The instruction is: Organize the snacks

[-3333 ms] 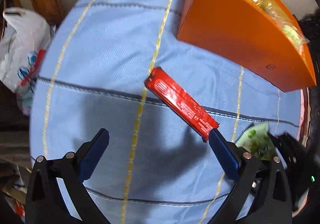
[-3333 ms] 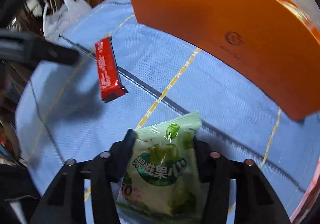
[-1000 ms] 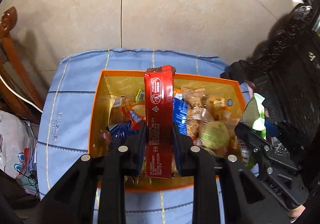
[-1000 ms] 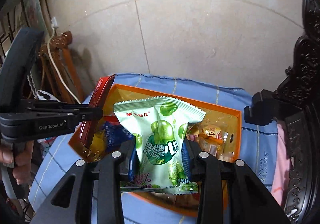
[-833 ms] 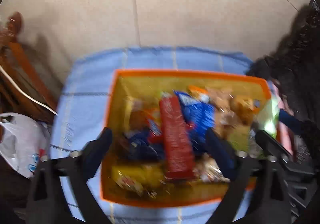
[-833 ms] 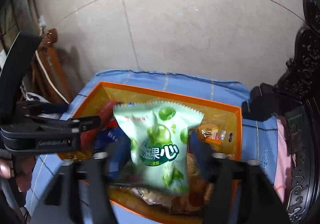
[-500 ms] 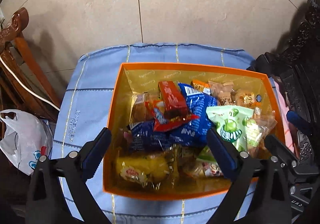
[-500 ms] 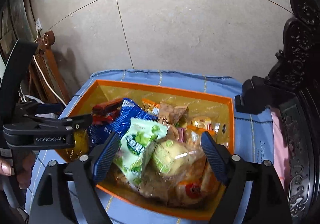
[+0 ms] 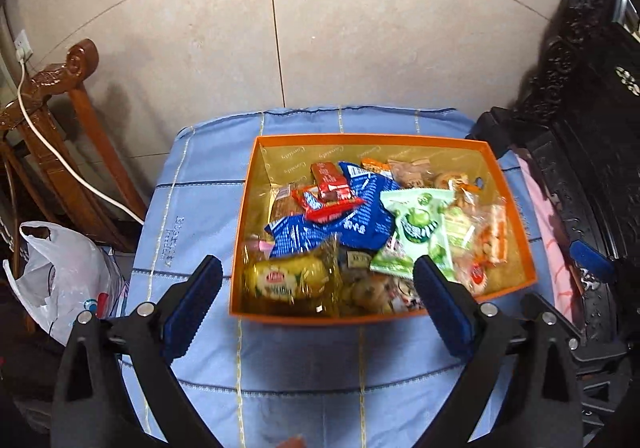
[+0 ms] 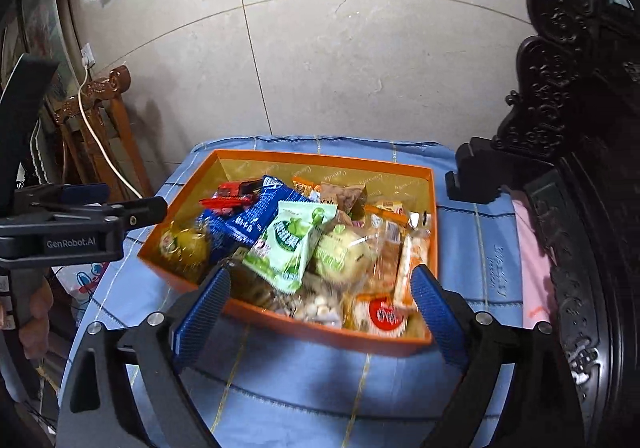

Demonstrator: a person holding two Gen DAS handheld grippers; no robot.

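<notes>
Hovering both claws spread and empty over the orange cardboard snack box (image 9: 382,318).
Right claw (image 10: 320,300) is opening; my left claw (image 9: 318,296) is wide; green crinkly pouch (image 10: 294,248) could slide off the heap.

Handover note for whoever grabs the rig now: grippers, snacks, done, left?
Left gripper: open, empty.
Right gripper: jaws opening, nothing between them.
Red bar and green pouch both lie in the orange box, on top of the other snacks.
Blue cloth in front of the box shows no loose snacks.
Left: check the table areas out of view for strays; otherwise the job looks finished.
</notes>
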